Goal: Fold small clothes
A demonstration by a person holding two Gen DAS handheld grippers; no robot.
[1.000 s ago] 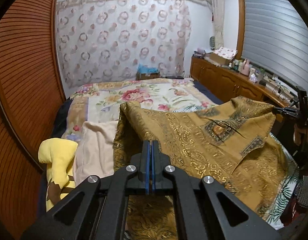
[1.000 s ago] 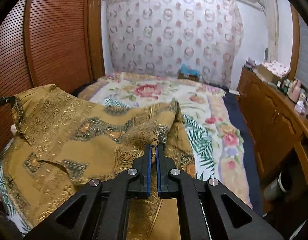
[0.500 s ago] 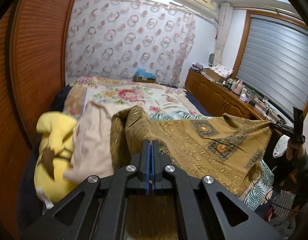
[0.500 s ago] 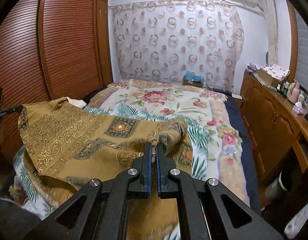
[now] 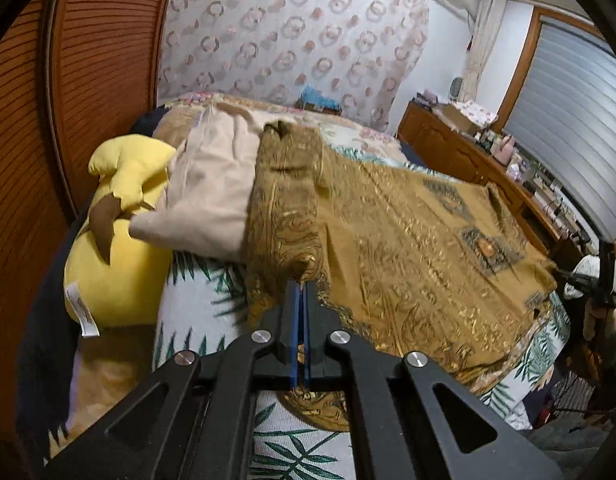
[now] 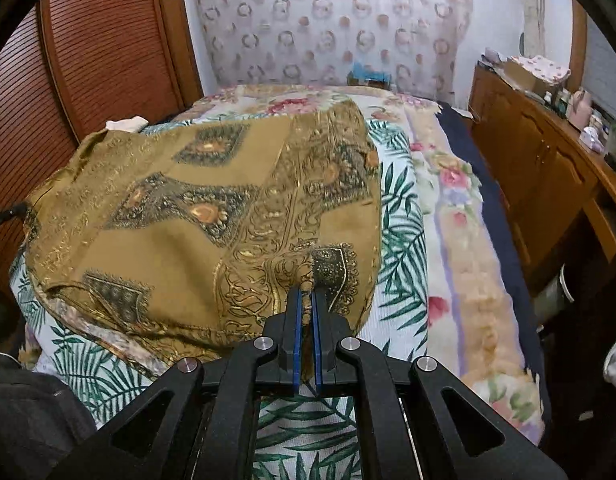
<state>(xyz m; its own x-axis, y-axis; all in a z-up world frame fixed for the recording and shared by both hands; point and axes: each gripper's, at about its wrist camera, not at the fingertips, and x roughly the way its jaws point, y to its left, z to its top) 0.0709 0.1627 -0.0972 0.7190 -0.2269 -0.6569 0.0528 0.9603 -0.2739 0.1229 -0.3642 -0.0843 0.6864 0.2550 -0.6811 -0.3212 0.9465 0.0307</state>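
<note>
A gold-brown patterned garment [image 5: 407, 240] lies spread across the near end of the bed, stretched between both grippers. My left gripper [image 5: 300, 286] is shut on its near left edge, the cloth pinched between the blue pads. In the right wrist view the same garment [image 6: 180, 216] covers the leaf-print sheet, and my right gripper [image 6: 306, 294] is shut on a bunched fold at its near right corner. The right gripper [image 5: 587, 280] also shows at the far right of the left wrist view, held by a hand.
A yellow plush toy [image 5: 116, 240] and a beige cushion [image 5: 212, 192] lie left of the garment. The floral bedspread [image 6: 447, 184] runs to the curtained wall. A wooden slatted wardrobe [image 6: 108, 48] stands on the left, a wooden dresser [image 6: 547, 168] with clutter on the right.
Both grippers have come down and drawn back with the garment, which has gone from hanging raised to lying spread flat over the near part of the bed.
</note>
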